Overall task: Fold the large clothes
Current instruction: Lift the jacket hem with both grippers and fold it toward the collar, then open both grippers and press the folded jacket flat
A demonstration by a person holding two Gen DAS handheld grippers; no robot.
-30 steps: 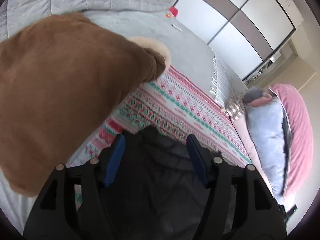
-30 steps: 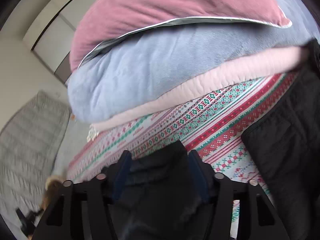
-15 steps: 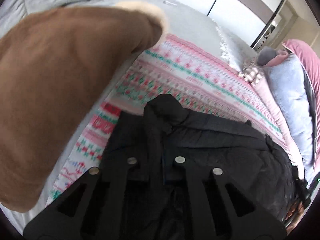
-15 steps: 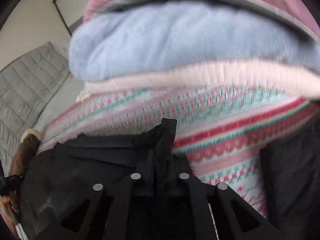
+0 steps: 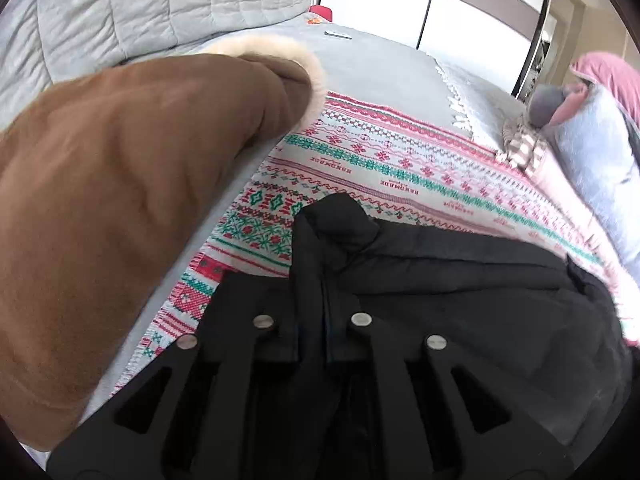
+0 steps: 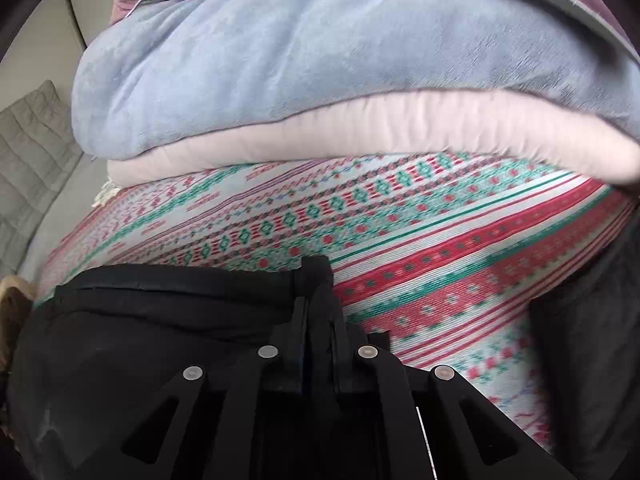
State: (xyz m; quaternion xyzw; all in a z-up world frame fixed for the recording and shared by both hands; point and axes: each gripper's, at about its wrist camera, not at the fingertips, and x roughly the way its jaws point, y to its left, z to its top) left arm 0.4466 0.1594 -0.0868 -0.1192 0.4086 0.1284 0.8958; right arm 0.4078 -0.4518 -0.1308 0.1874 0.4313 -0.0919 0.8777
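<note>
left wrist: left gripper (image 5: pixel 320 300), open before, now pinching black jacket (image 5: pixel 460 280).

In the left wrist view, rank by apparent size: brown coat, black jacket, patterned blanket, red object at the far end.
1. Brown coat, though it is nearest the camera, so this is unsure.
2. Black jacket and patterned blanket look alike in area; not ranked.
3. Red object, far off and tiny.

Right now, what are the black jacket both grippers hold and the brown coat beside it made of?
Black padded jacket: looks like smooth synthetic shell, matte, faint sheen, puffy quilting. Brown suede-like coat: soft matte nap; cream fleecy trim, possibly faux.
</note>
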